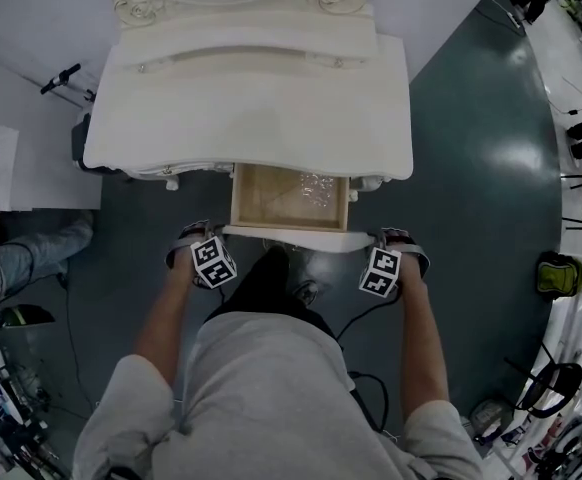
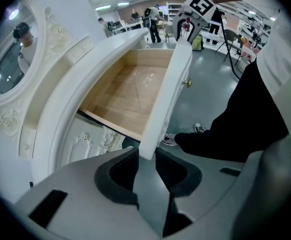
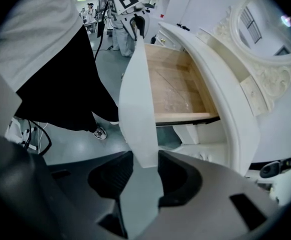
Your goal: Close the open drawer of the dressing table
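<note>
White drawer front (image 1: 289, 235) is pinched, apparently, by left gripper (image 2: 145, 156) and right gripper (image 3: 145, 160).

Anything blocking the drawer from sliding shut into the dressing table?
Nothing visible does. The drawer looks empty, nothing sticks up above its sides, and nothing sits between it and the dressing table. The cavity behind the drawer is hidden.

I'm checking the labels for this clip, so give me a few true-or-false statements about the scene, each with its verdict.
The drawer stands open. True.
The dressing table is black. False: it is white.
The left gripper hangs clear of the drawer. False: its jaws clamp one end of the drawer front.
The right gripper clamps the drawer front's other end. True.
</note>
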